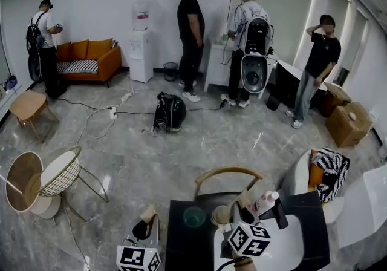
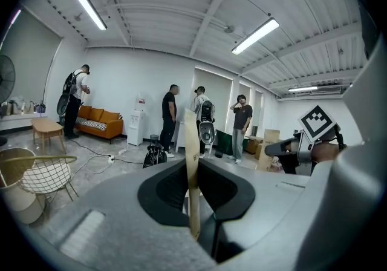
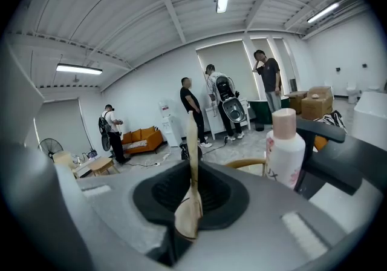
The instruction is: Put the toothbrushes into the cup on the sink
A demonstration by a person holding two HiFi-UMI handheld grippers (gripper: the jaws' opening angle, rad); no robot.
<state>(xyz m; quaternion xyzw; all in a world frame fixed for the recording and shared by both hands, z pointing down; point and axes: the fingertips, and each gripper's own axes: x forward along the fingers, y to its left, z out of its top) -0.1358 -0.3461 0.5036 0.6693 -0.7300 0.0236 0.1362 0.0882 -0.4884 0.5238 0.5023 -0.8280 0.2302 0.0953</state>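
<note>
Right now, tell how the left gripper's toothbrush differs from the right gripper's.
The left toothbrush is an even strip; the right toothbrush is thin and flares at its near end. A white bottle stands beside the right toothbrush, none beside the left. Both are tan, upright, clamped.

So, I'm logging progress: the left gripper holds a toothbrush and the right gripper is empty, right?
No: the right gripper is shut on a toothbrush too, as the right gripper view shows. The left gripper does hold its own toothbrush.
</note>
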